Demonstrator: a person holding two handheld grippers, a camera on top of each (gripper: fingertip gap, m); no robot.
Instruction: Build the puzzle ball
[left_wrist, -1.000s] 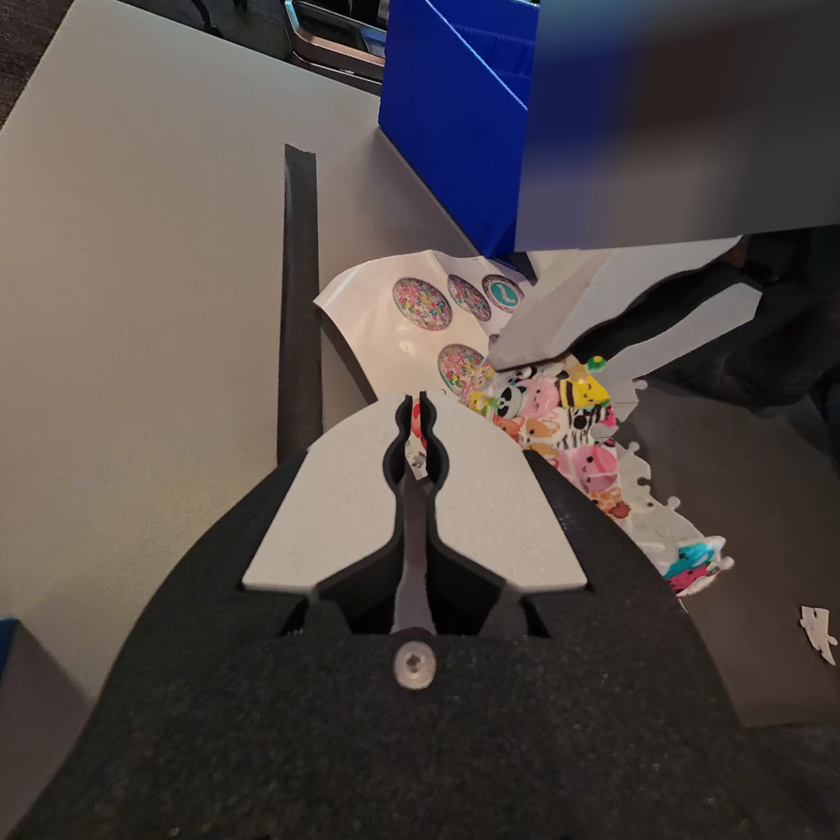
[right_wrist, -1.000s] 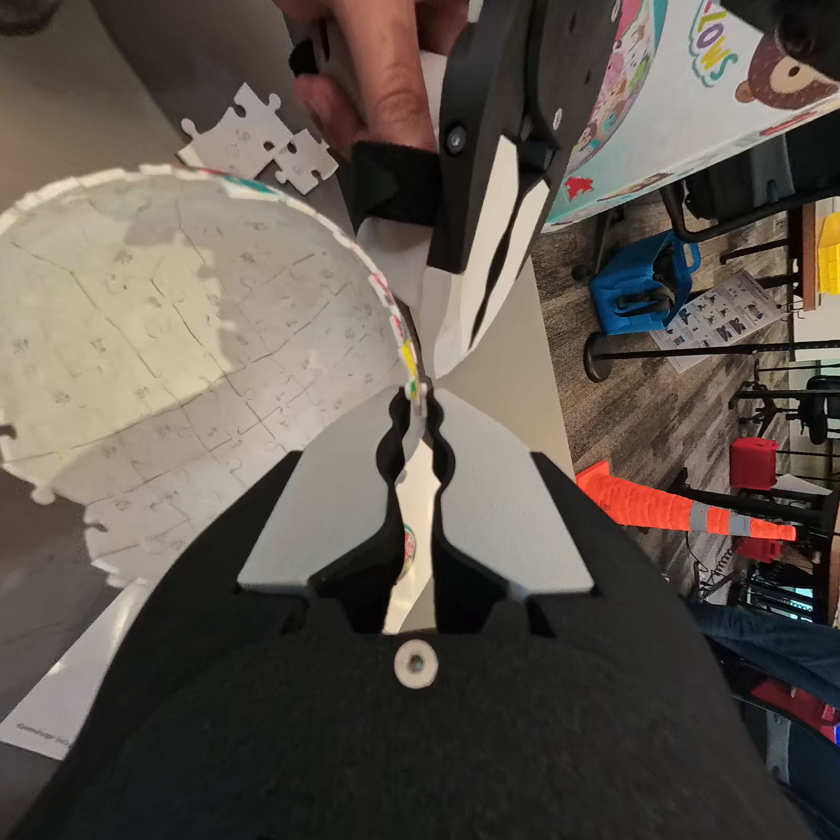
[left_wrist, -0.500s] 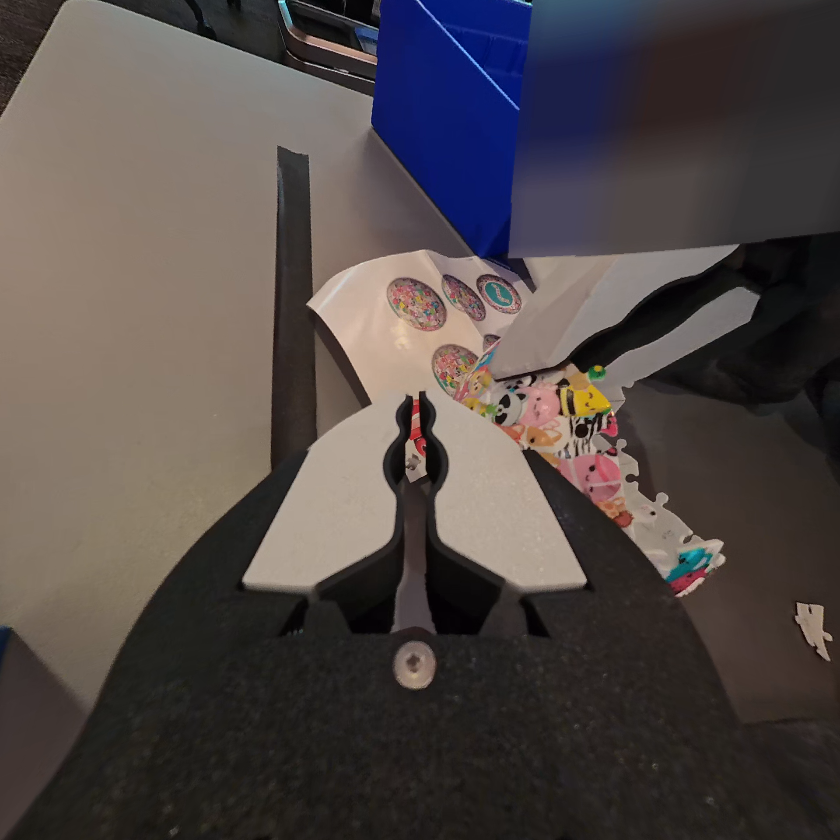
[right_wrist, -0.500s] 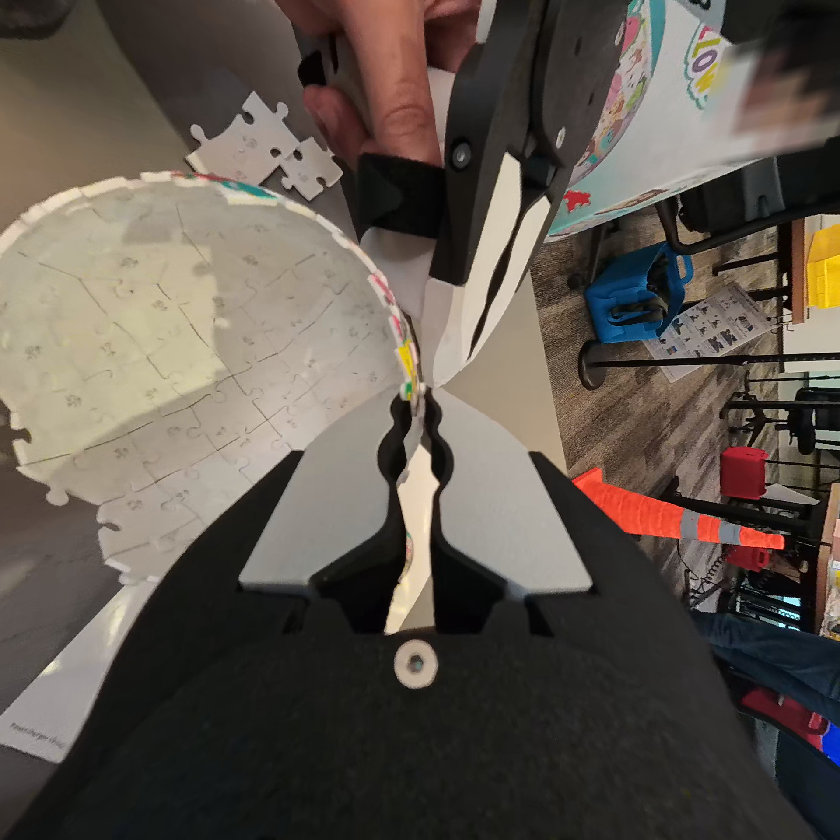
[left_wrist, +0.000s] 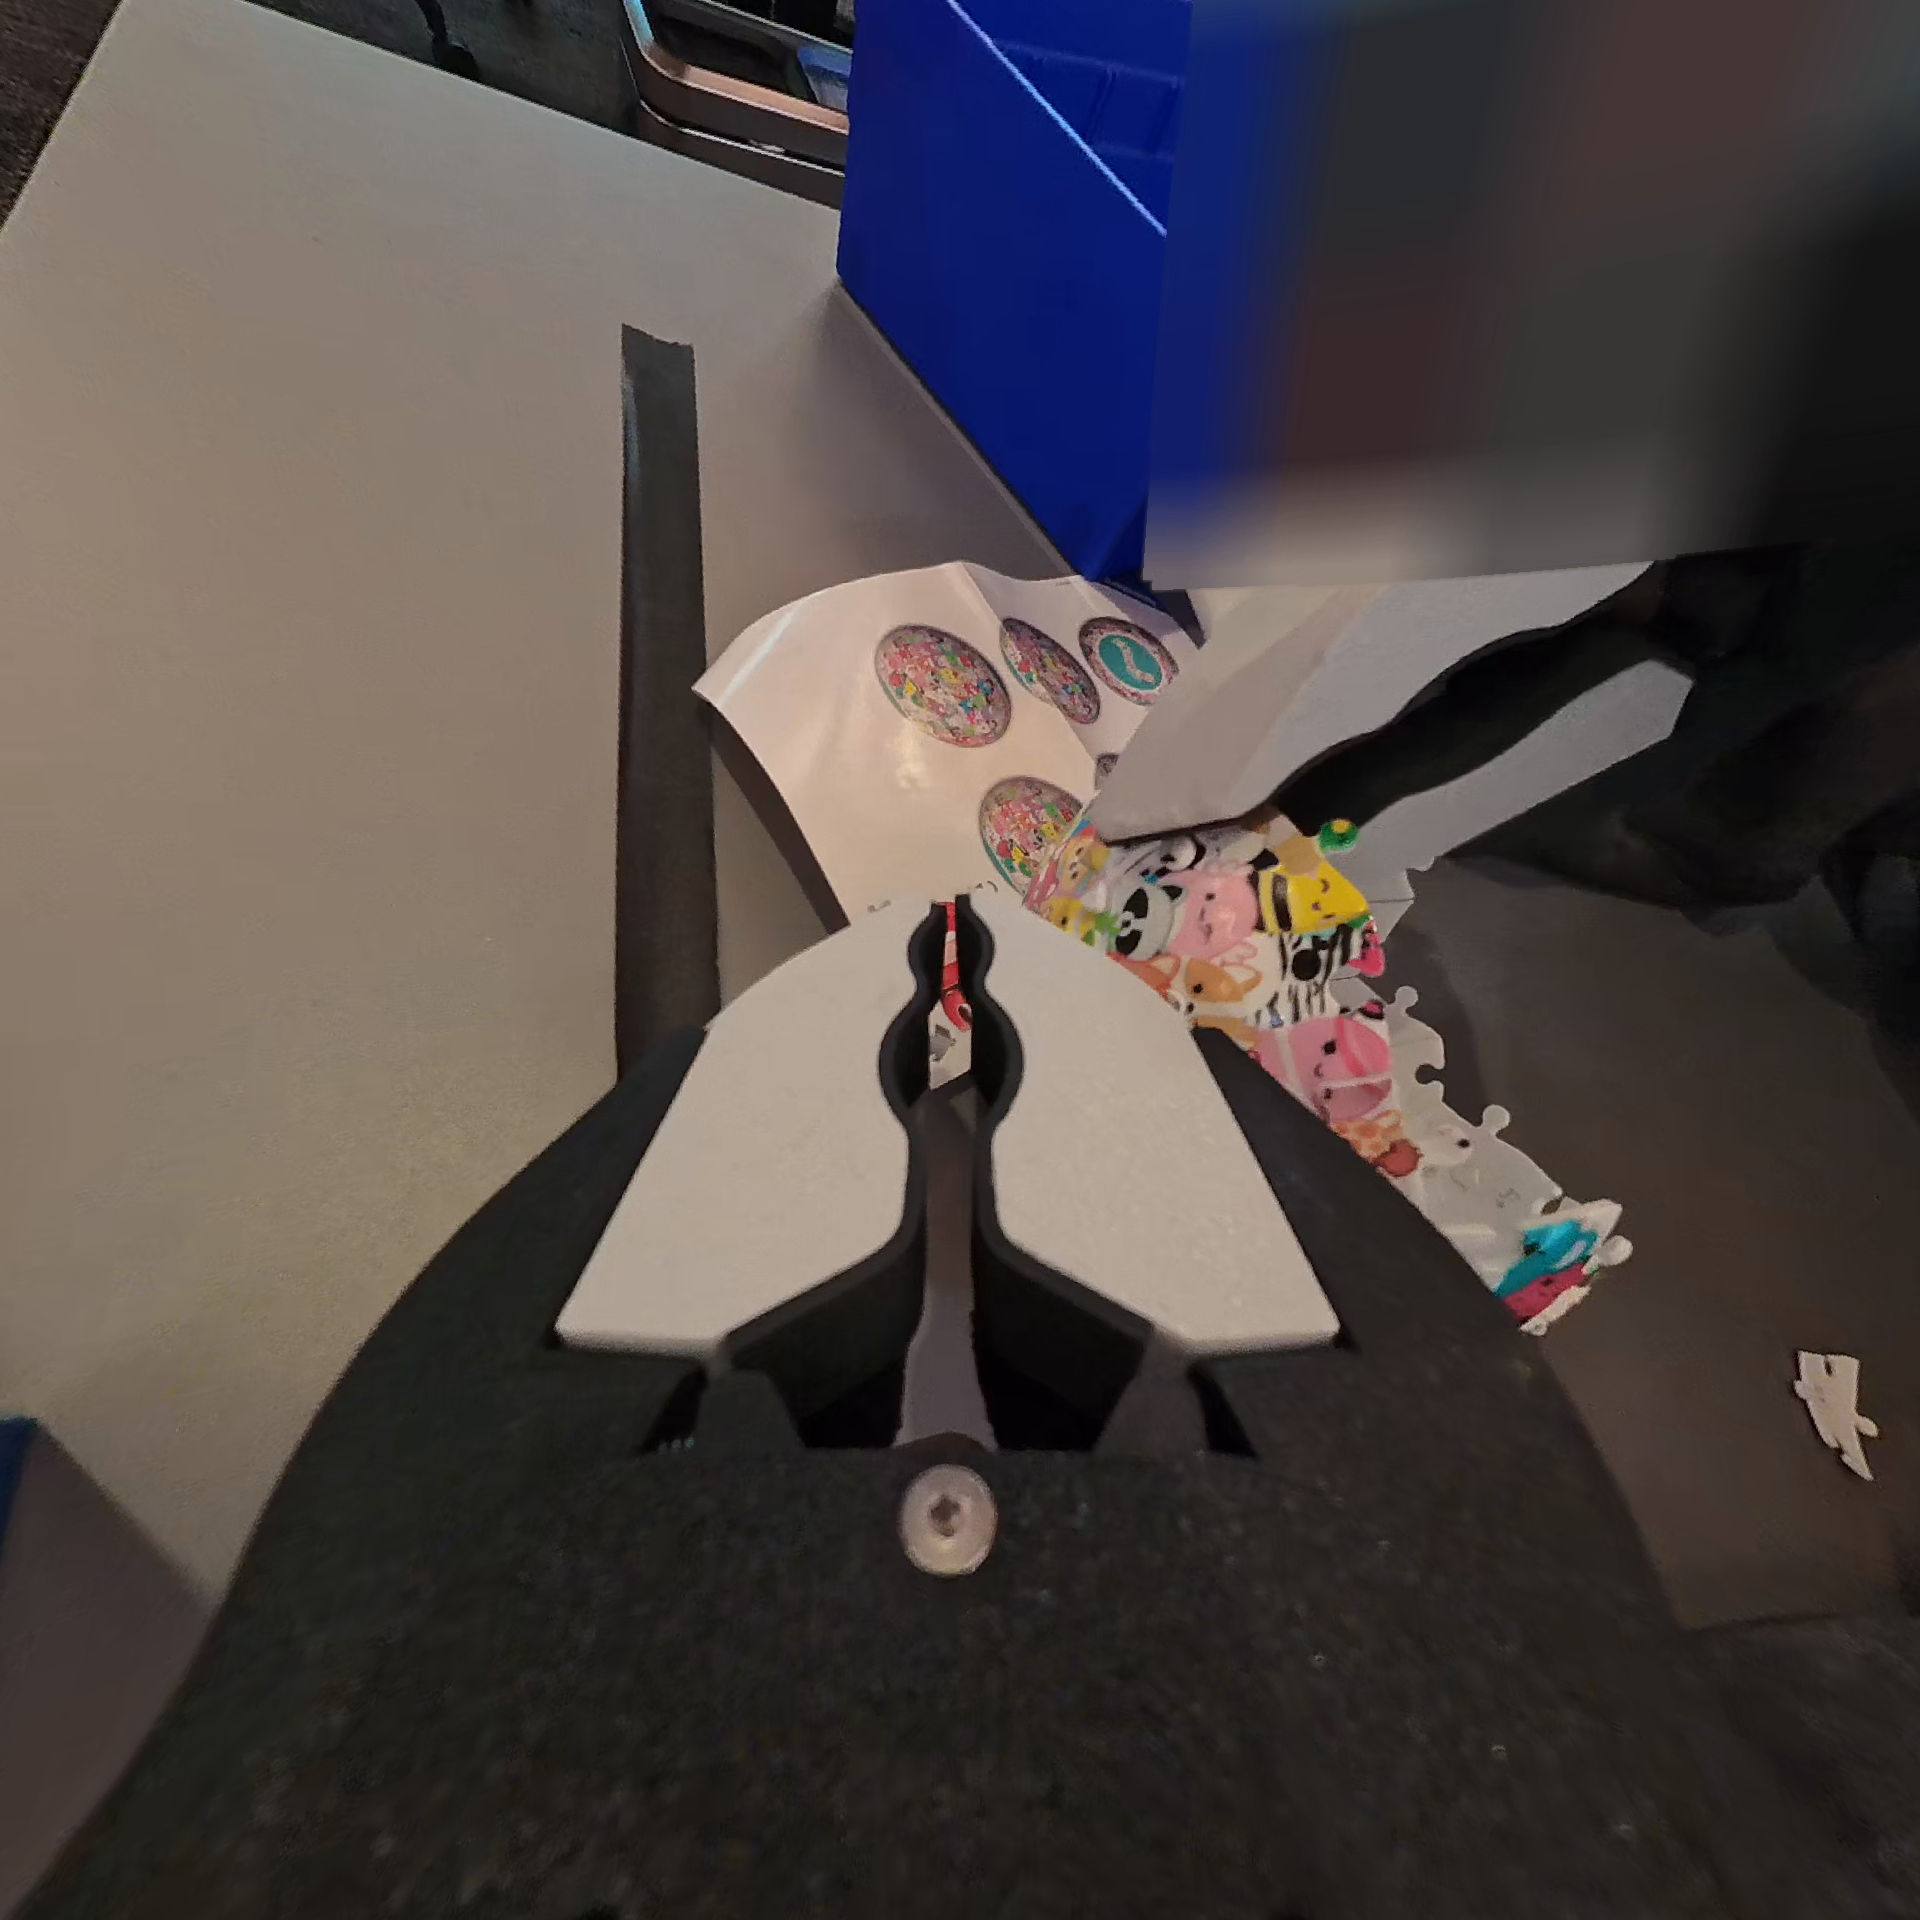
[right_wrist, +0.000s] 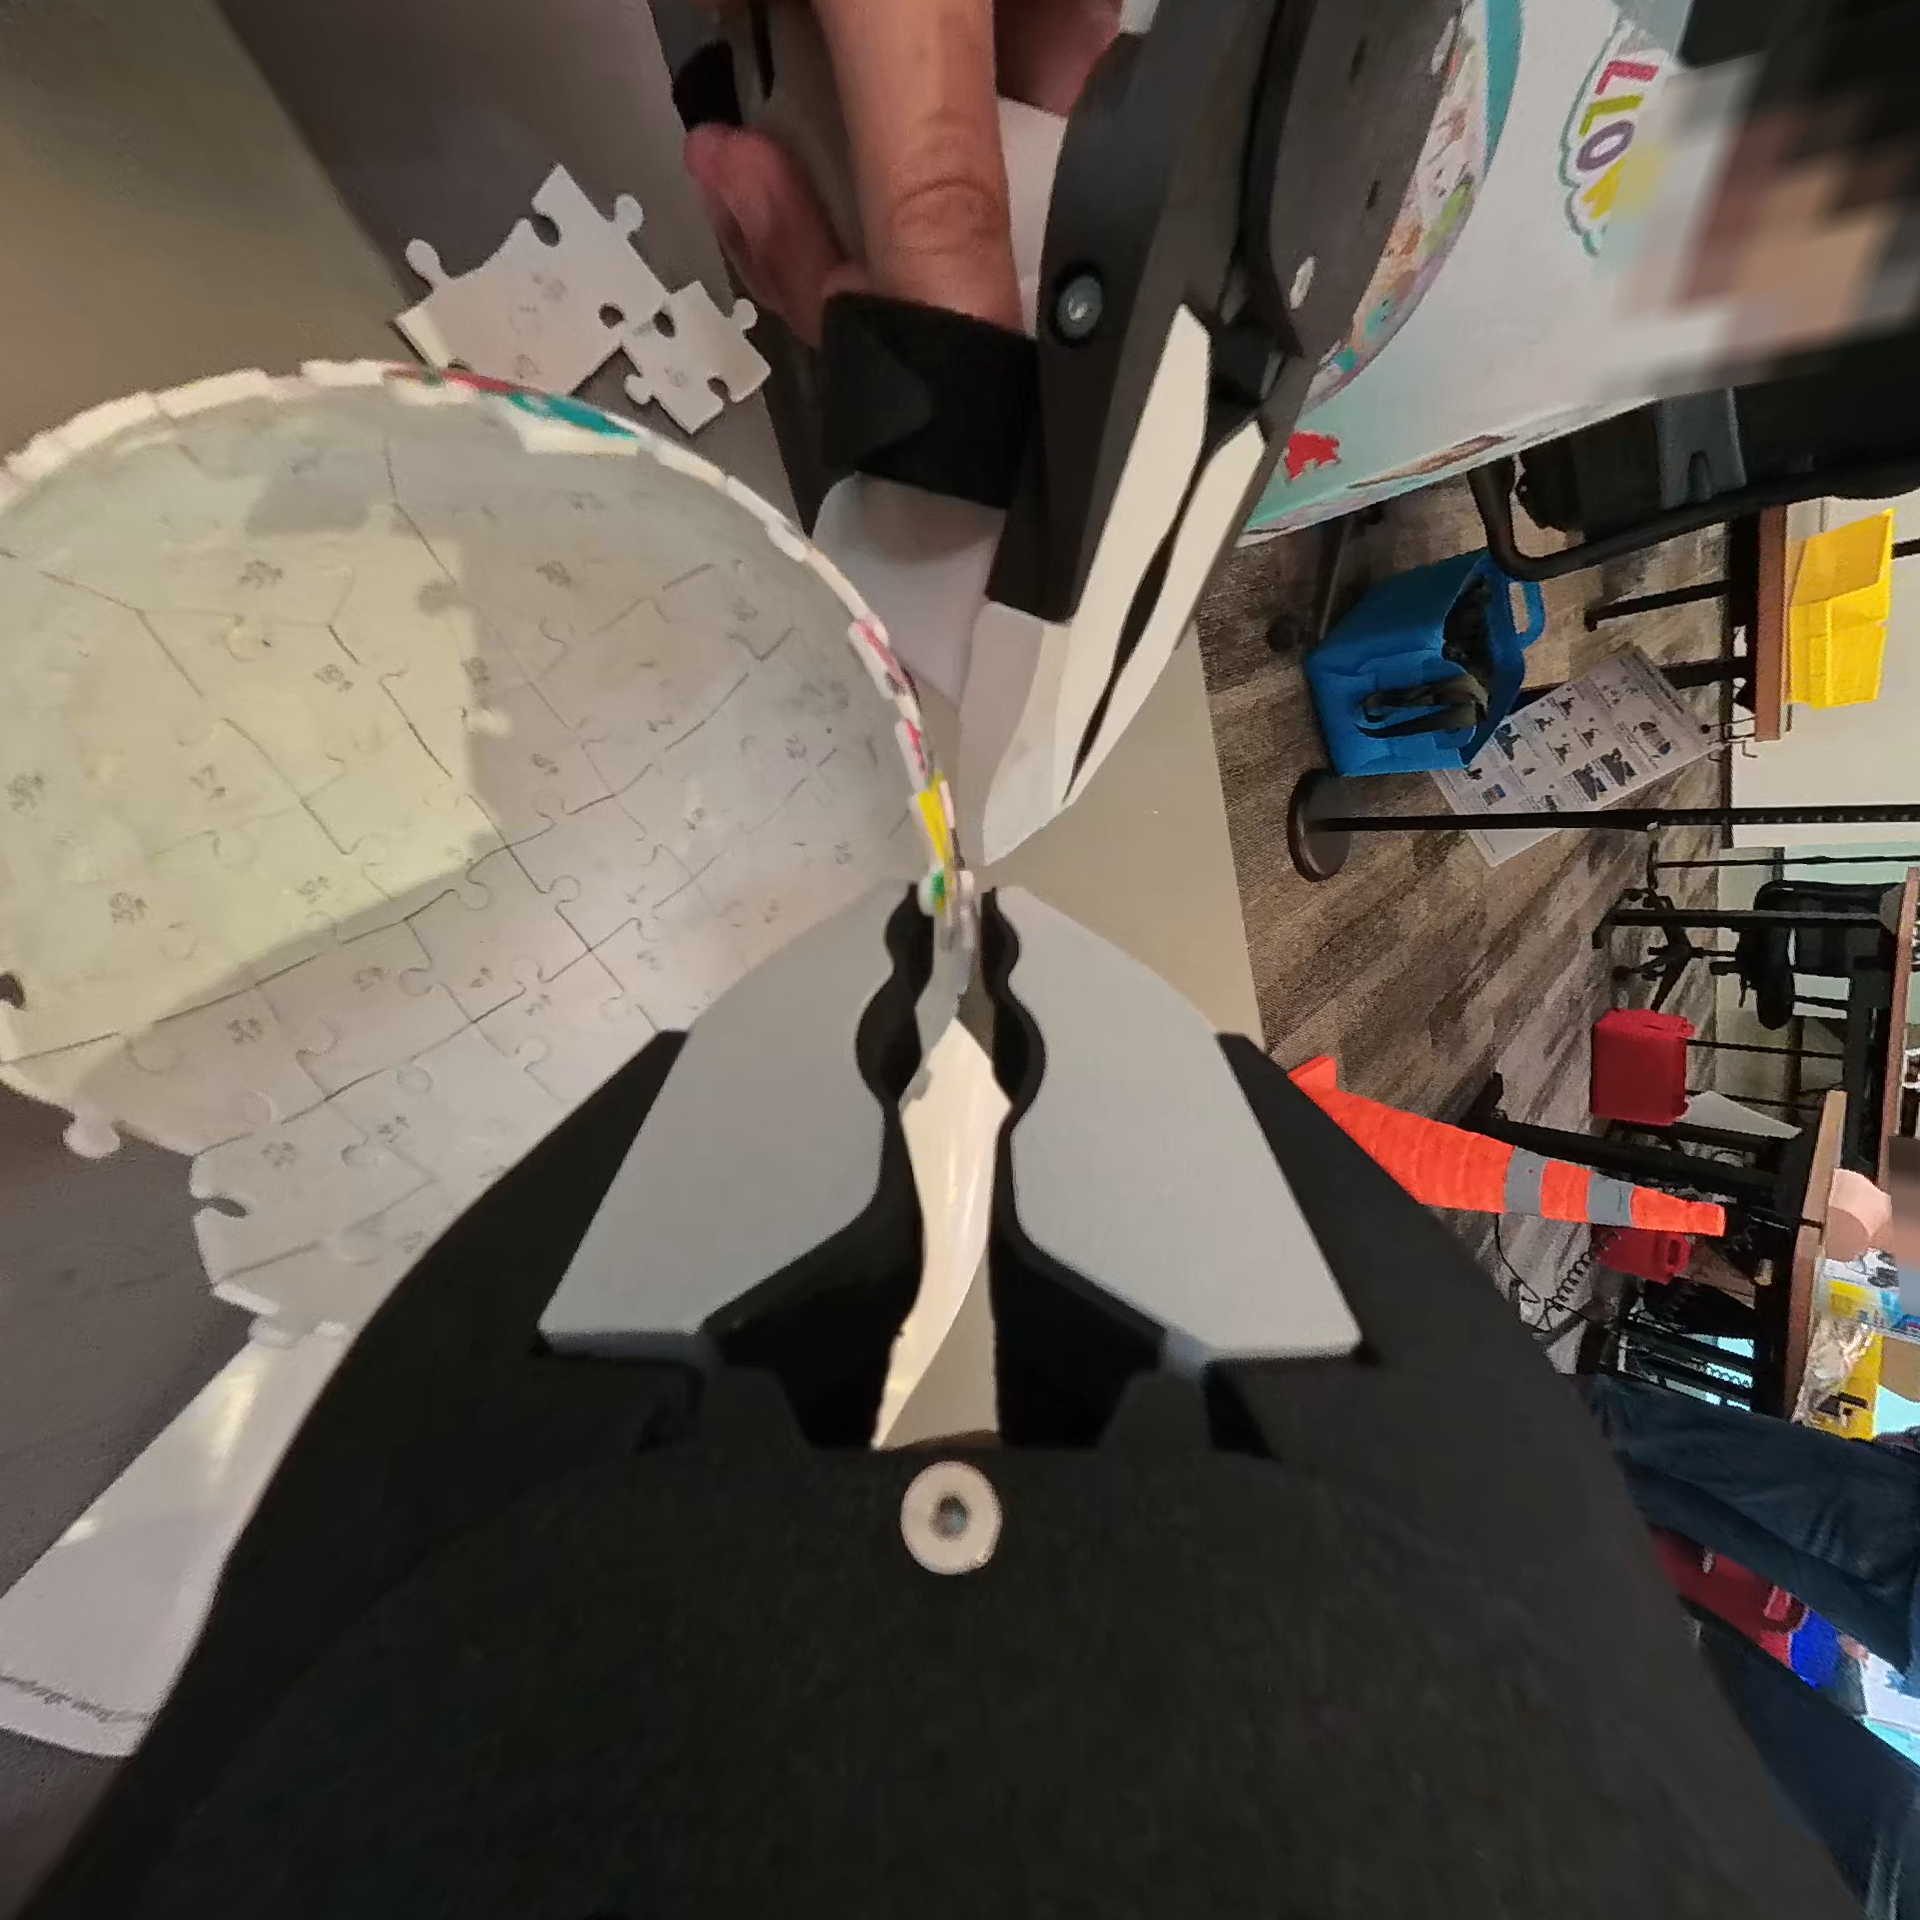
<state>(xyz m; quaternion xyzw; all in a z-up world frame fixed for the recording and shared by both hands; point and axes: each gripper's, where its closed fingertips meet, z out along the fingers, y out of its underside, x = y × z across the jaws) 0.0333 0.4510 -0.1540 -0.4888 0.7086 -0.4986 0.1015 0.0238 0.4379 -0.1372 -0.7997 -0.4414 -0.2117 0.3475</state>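
The half-built puzzle ball (right_wrist: 364, 779) is a curved shell; its white inside fills the left of the right wrist view, and its colourful outside shows in the left wrist view (left_wrist: 1236, 935). My right gripper (right_wrist: 961, 904) is shut on the shell's rim and also shows in the left wrist view (left_wrist: 1262, 821). My left gripper (left_wrist: 956, 914) is shut on a small puzzle piece (left_wrist: 951, 971) with a red and white face. In the right wrist view the left gripper (right_wrist: 1003, 847), held by a hand (right_wrist: 914, 187), points its tips at the rim just beyond my right fingertips.
A printed instruction sheet (left_wrist: 883, 727) lies under the shell. A blue bin (left_wrist: 987, 260) stands behind it and a black strip (left_wrist: 660, 675) lies to the left. Loose pieces (right_wrist: 561, 281) (left_wrist: 1834, 1408) lie on the table. The puzzle box (right_wrist: 1507, 208) stands at the back. Only a small space, under 4 cm, lies between the two pairs of fingers.
The left gripper with its piece has edged forward toward the shell's rim. The shell has shifted slightly in the right view. Both grippers stay shut.
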